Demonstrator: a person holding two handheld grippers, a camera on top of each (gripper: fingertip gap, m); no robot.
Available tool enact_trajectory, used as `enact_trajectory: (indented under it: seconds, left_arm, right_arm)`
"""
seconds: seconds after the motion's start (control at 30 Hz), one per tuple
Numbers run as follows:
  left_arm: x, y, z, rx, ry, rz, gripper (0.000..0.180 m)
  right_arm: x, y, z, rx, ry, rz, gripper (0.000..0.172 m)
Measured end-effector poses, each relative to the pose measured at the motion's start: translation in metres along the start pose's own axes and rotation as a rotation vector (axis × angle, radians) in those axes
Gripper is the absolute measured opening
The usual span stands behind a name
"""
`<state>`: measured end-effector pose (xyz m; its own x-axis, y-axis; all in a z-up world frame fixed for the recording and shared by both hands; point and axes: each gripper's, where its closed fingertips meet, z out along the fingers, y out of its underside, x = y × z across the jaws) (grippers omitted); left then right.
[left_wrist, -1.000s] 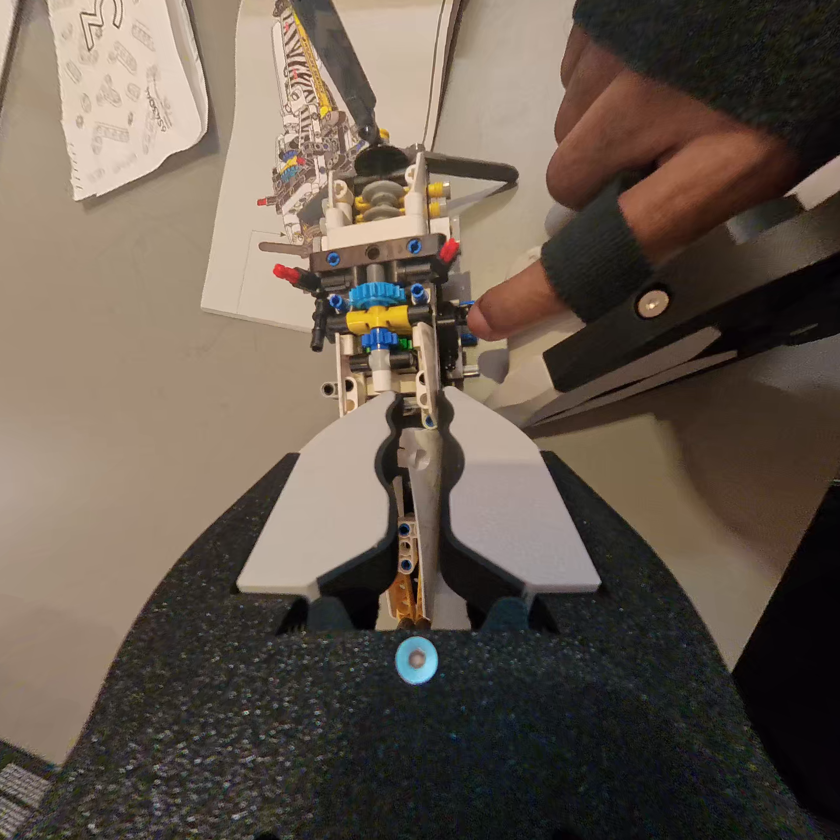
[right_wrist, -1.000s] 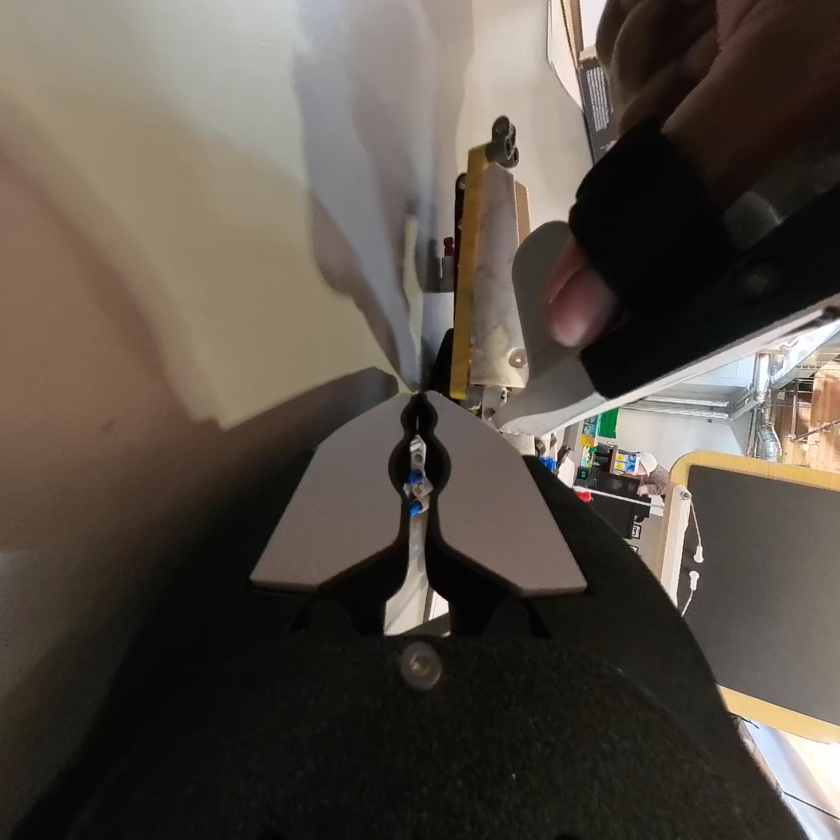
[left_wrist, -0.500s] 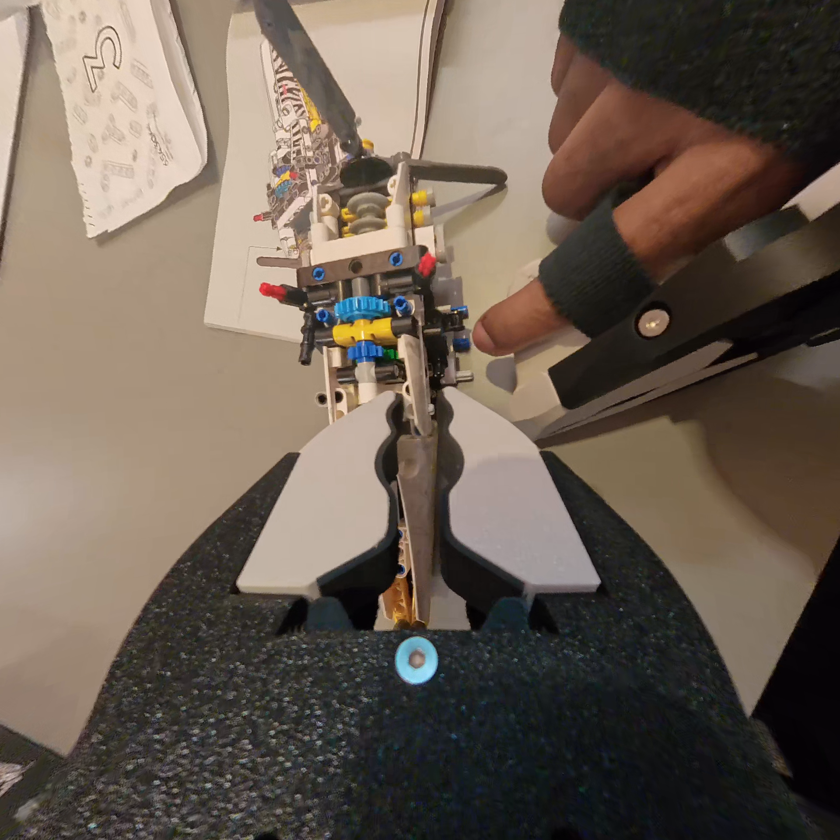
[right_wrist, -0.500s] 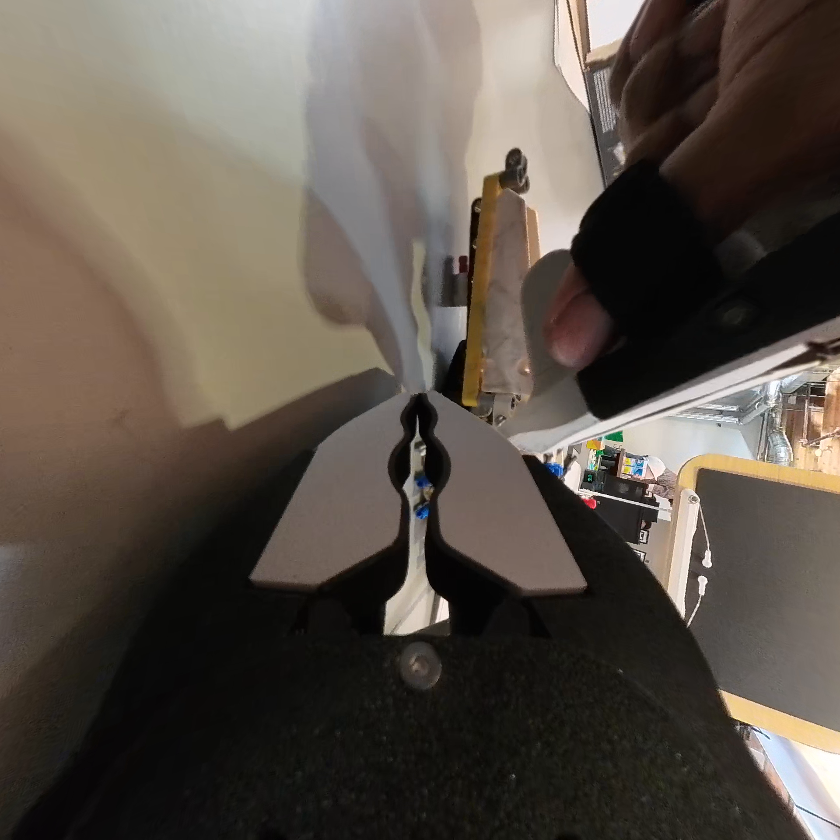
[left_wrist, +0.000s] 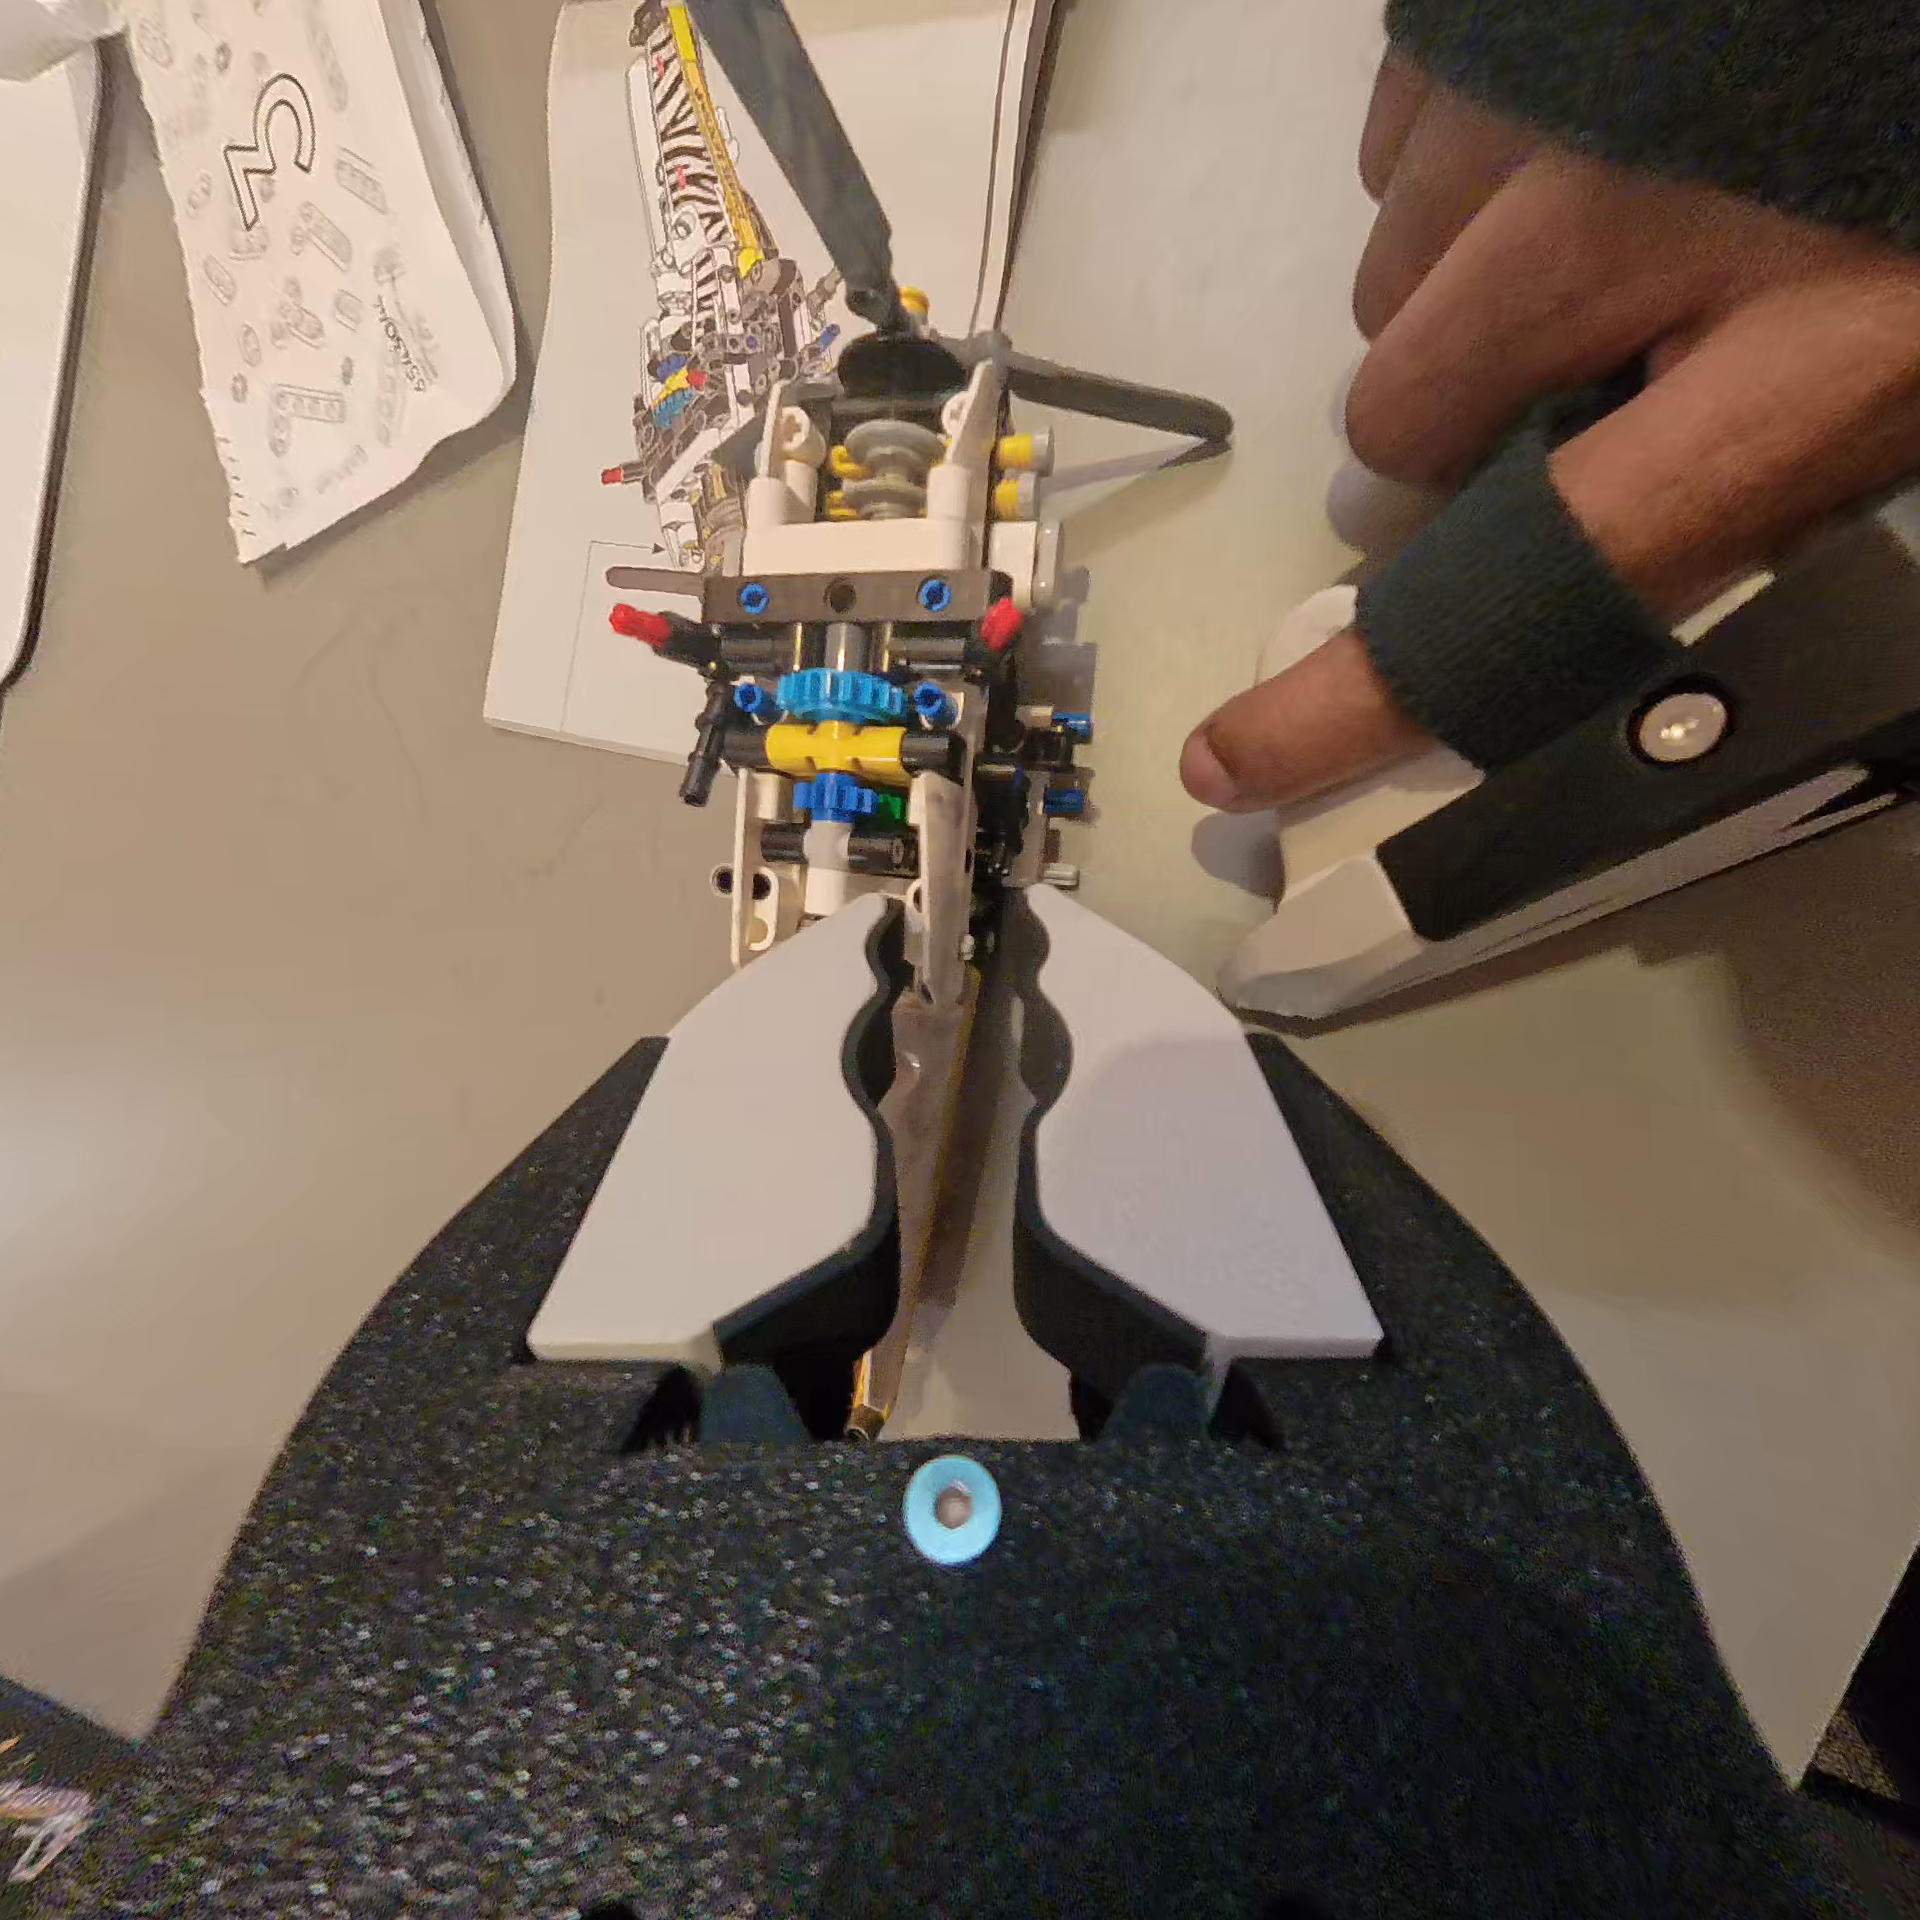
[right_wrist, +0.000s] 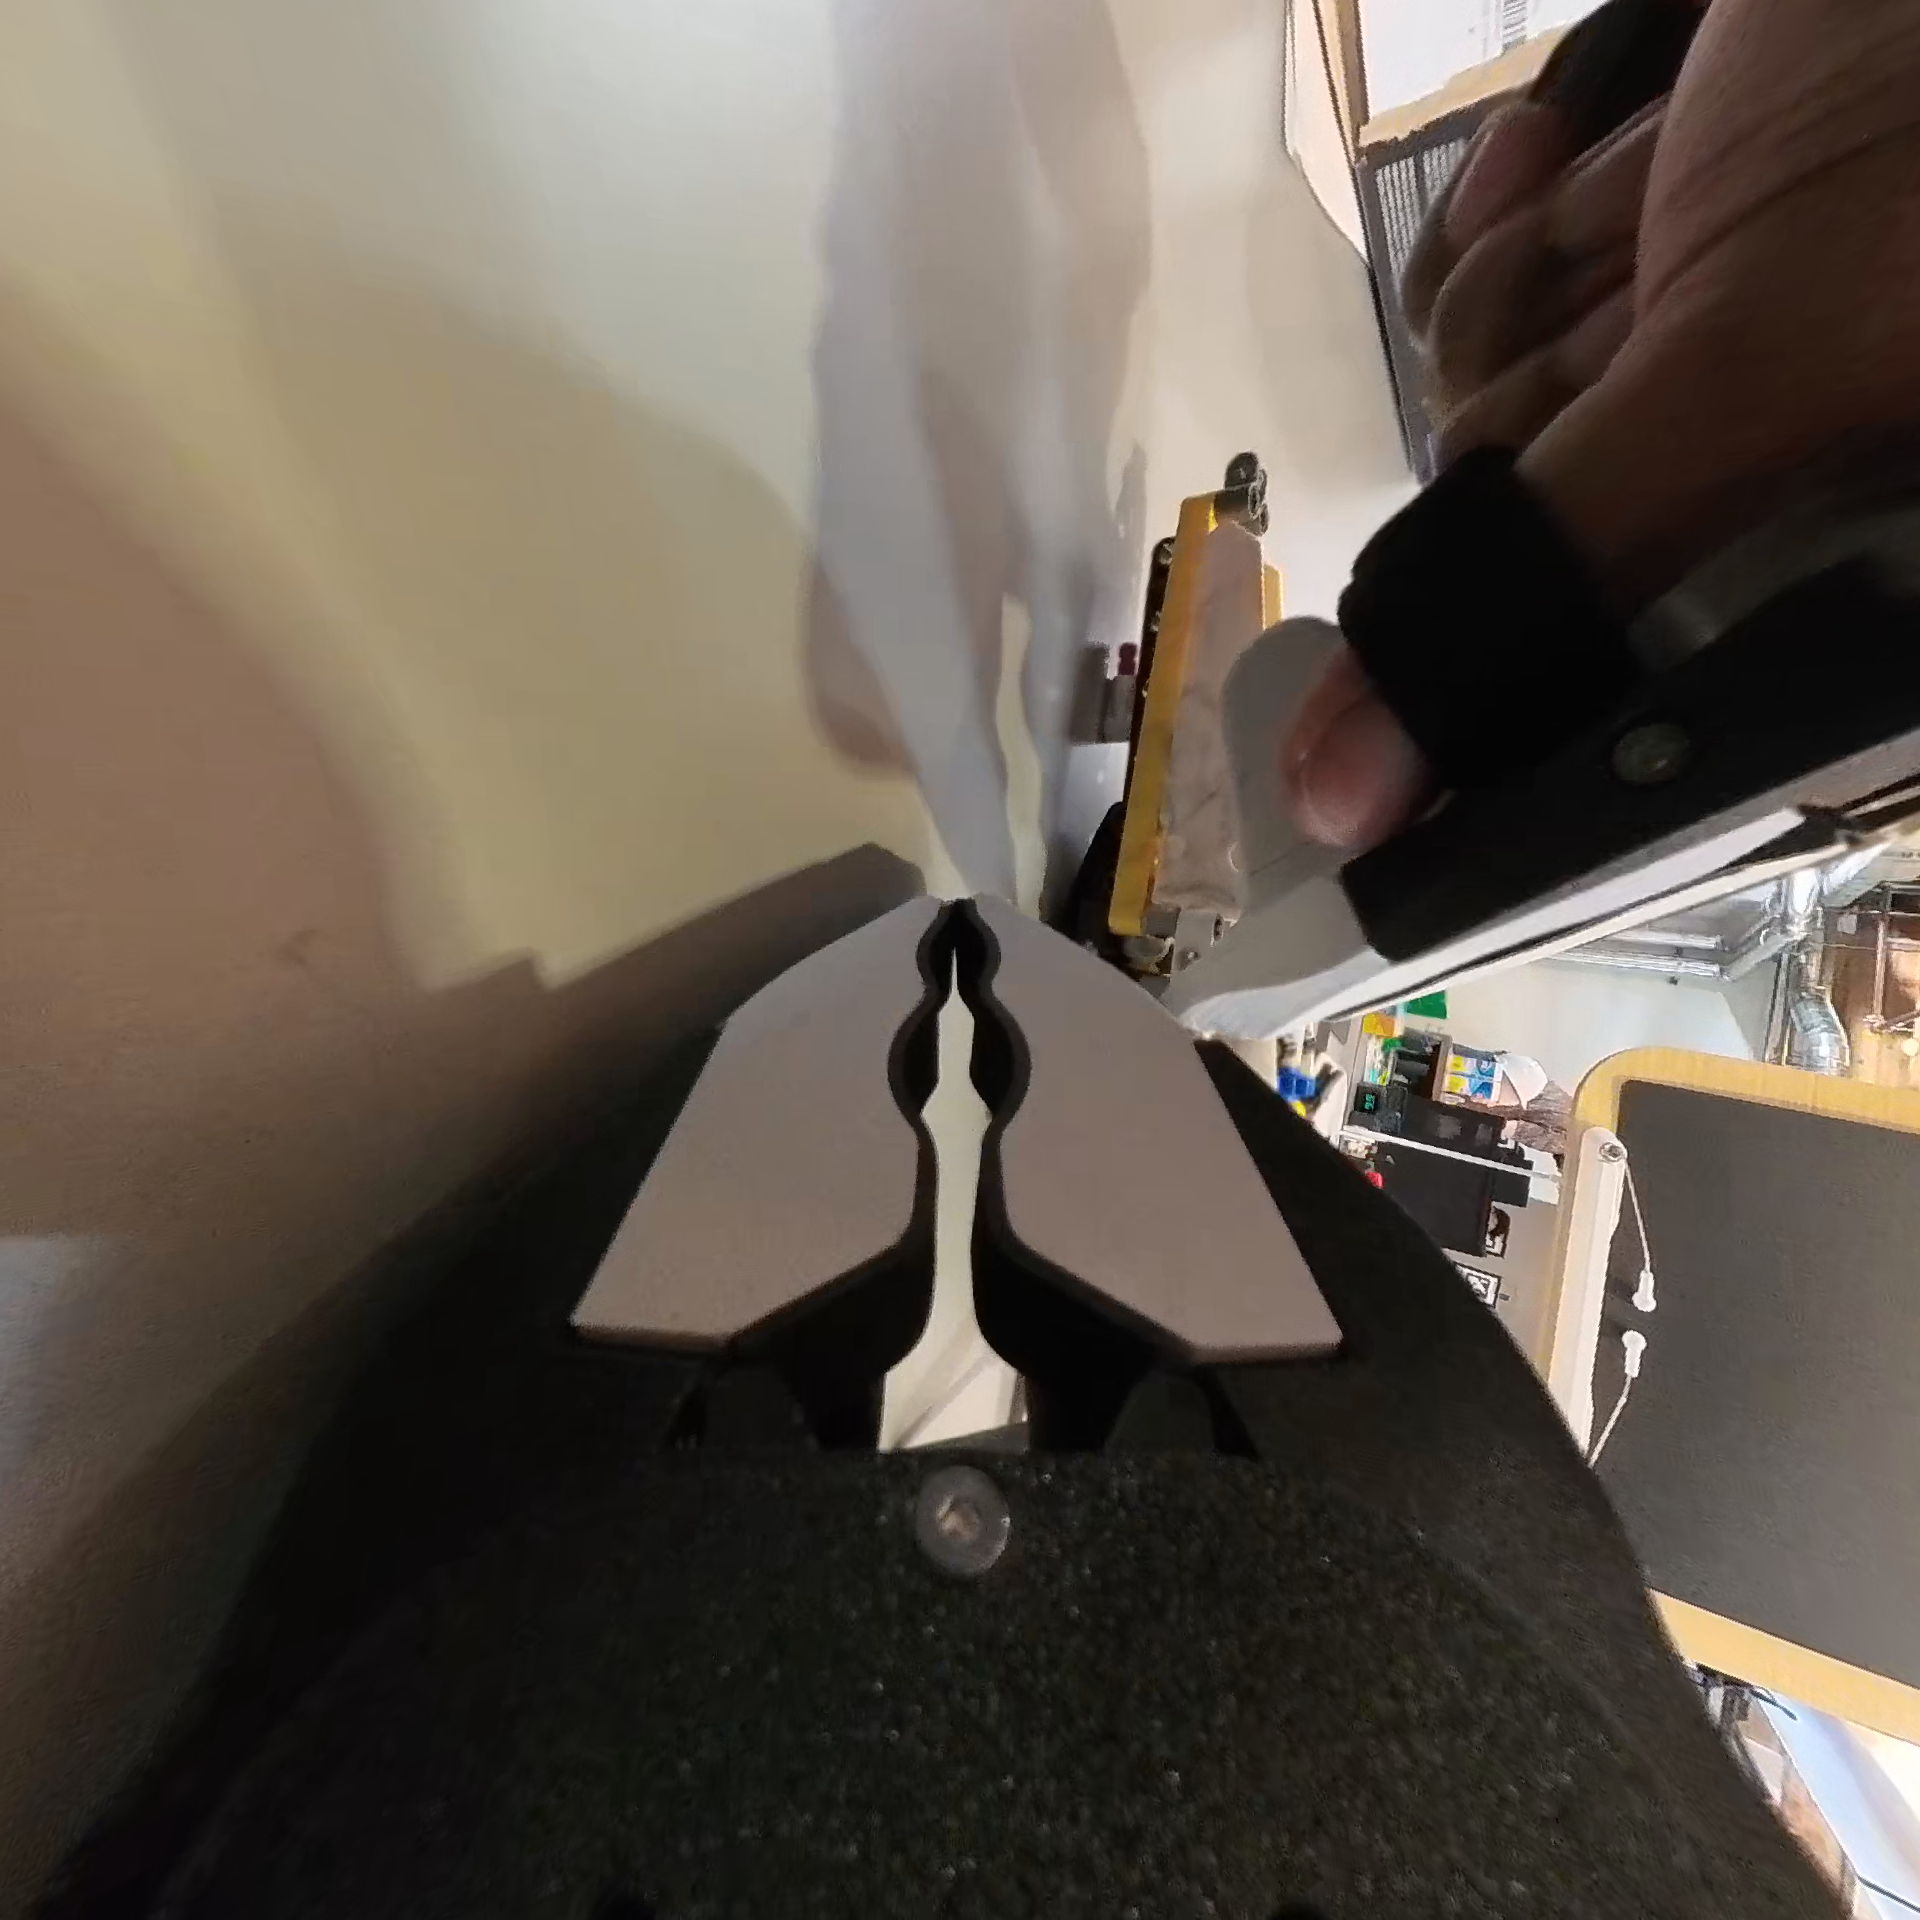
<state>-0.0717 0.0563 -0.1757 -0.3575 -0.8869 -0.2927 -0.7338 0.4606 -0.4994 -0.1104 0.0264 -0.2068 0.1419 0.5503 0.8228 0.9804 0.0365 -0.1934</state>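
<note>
Bench (left_wrist: 260, 1039): an open booklet (left_wrist: 582, 623) lies on it, and the brick model (left_wrist: 862, 623), a geared helicopter, sits over the booklet's near edge.

Left gripper (left_wrist: 951, 914): its fingers have spread wider than a moment ago. They flank the model's tail panel (left_wrist: 935, 1091), and a dark gap shows along the right finger (left_wrist: 1143, 1143). Judged released, not clamped. The panel has tilted between the fingers.

Right gripper (right_wrist: 956, 914): unchanged, closed tip to tip, just beside the model.

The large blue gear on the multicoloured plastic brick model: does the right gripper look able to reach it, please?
Probably yes: the right gripper sits close beside the model, and the gear faces up with nothing covering it.
</note>
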Motion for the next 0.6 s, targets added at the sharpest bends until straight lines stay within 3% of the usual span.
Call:
enact_trajectory:
  seconds: [0.3, 0.6]
  left_arm:
    - [0.000, -0.006, 0.003, 0.097, 0.194, -0.212, 0.009]
    - [0.002, -0.005, -0.004, 0.175, 0.285, -0.440, 0.009]
  right_arm:
    - [0.002, 0.003, -0.001, -0.002, 0.012, -0.007, 0.000]
    - [0.040, 0.028, -0.010, -0.033, 0.200, 0.094, 0.000]
